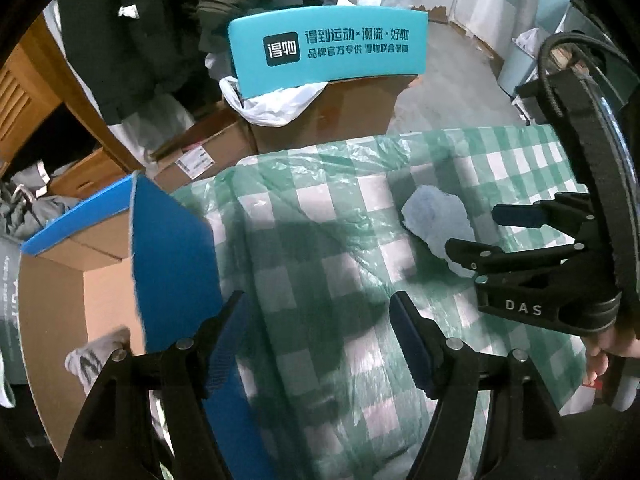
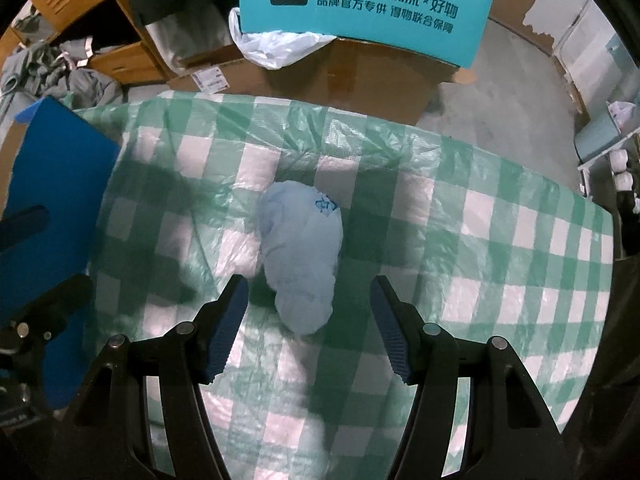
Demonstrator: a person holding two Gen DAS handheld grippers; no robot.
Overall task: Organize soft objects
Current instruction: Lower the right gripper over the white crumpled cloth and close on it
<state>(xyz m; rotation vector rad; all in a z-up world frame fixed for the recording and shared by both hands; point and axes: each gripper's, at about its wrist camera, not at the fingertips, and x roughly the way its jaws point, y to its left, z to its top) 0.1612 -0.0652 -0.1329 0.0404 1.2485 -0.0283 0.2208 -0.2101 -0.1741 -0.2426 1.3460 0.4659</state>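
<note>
A pale blue soft bundle [image 2: 300,256] lies on the green-and-white checked cover [image 2: 480,240]. My right gripper [image 2: 308,316] is open just in front of it, fingers either side of its near end, empty. In the left wrist view the bundle [image 1: 434,220] lies to the right, with the right gripper [image 1: 480,232] over it. My left gripper [image 1: 318,344] is open and empty above the cover, beside an open cardboard box with blue flaps [image 1: 172,256]. A grey-white striped soft item [image 1: 96,356] lies inside that box.
A teal box with Chinese print [image 2: 360,8] sits on brown cartons [image 2: 360,80] beyond the cover's far edge. A white plastic bag [image 2: 276,46] hangs there. Grey clothes [image 2: 60,76] and wooden furniture [image 2: 80,8] are at the far left. Bare floor [image 2: 500,92] lies at the right.
</note>
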